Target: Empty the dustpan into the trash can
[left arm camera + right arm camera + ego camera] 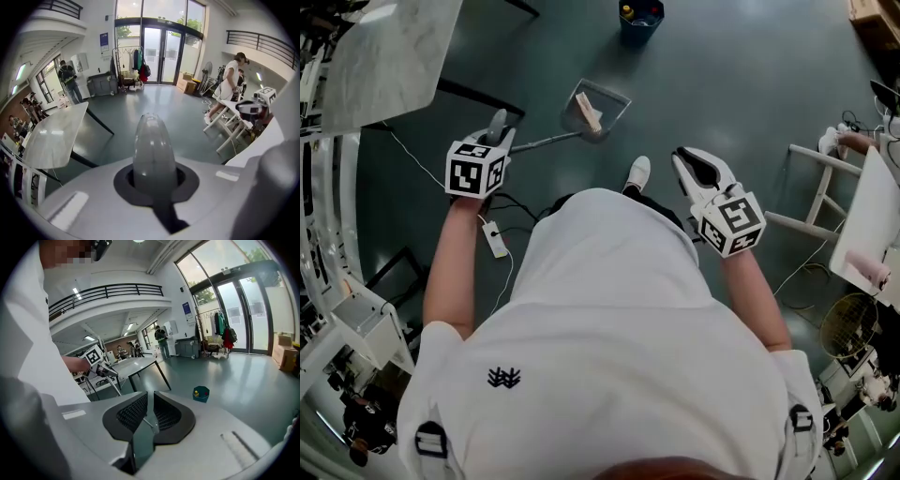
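left gripper (495, 141) clamped on clear plastic long-handled dustpan (617, 101) | right gripper (689, 164) closed, empty | risk: tilting toward blue trash can (640, 21) at 12 o'clock spills tan scraps (589, 114)

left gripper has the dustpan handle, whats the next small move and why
Probably carry the dustpan forward, kept level, toward the trash can. The left gripper is clamped on the handle, scraps lie in the pan, and the can stands apart from it, farther ahead on the floor.
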Demonstrator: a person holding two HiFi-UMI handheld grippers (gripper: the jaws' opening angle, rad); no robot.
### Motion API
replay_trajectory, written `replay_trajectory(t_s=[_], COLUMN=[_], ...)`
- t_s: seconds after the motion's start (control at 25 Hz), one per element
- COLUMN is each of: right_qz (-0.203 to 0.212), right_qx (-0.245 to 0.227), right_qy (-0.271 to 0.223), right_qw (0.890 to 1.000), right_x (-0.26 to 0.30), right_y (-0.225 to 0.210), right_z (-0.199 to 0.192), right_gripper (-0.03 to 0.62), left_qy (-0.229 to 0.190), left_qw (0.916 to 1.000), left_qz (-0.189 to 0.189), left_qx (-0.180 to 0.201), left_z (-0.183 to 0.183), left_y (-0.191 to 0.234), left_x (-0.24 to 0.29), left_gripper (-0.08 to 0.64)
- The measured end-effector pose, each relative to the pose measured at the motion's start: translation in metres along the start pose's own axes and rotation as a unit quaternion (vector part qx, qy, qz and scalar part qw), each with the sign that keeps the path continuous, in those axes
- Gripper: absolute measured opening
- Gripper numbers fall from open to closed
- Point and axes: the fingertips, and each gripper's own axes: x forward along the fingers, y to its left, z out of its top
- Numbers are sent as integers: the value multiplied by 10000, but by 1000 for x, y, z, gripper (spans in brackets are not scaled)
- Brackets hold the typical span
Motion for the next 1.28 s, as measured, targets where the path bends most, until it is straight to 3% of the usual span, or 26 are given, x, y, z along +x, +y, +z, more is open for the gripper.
replay_trajectory(t_s=[0.2, 0.6, 0.8, 1.0, 1.28], right_qz=[60, -164, -468, -707, -437], right_qx=[115, 400, 406, 519, 610], right_qy=[48, 62, 41, -185, -55], right_qw=[9999, 9990, 9981, 9960, 9972], right_x=[-3, 37, 51, 75, 92], right_y=[-66, -160, -204, -252, -324], right_z=[1, 46, 85, 112, 129], right_gripper=[83, 86, 86, 86, 86], left_qy=[-124, -380, -419, -329, 1], left_qw=[9995, 9991, 9986, 9962, 9907], left_qz=[250, 192, 86, 94, 448], left_qx=[120, 89, 317, 798, 1288], left_z=[80, 230, 299, 363, 443], left_y=[2, 47, 68, 85, 93], left_x=[22, 80, 111, 155, 207], left_gripper=[57, 57, 57, 57, 57])
